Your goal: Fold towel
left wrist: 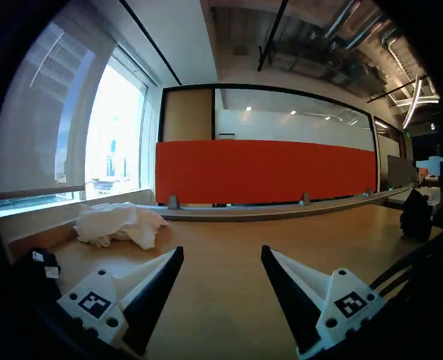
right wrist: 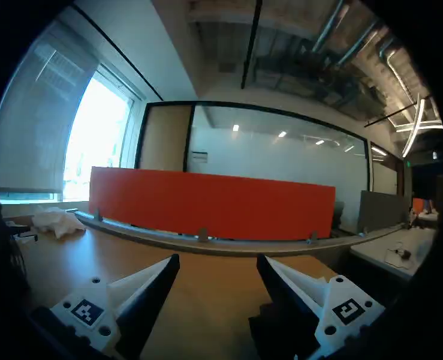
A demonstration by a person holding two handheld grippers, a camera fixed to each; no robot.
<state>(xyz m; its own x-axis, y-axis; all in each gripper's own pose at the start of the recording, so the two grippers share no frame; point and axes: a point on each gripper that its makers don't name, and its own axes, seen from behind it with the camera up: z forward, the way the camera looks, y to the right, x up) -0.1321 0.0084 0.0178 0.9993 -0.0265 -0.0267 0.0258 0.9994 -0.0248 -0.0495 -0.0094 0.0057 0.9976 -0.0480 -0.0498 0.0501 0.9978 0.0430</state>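
I have the left hand-held gripper [left wrist: 221, 248] wide open with nothing between its fingers, low over the wooden tabletop [left wrist: 317, 234]. The right hand-held gripper [right wrist: 218, 257] is just as wide open and empty. The towel [left wrist: 120, 223] lies crumpled in a white heap toward the window side of the tabletop, ahead and to the left in the left gripper view. It sits well off to the far left in the right gripper view [right wrist: 56, 222].

My worry is the heap itself. I can't pick out a corner or hem, so a grab may take a bunched layer and drag the whole wad. It also lies close to the ledge beside the orange partition [left wrist: 263, 171]. A sliding approach could shove it against that edge instead of getting under it.
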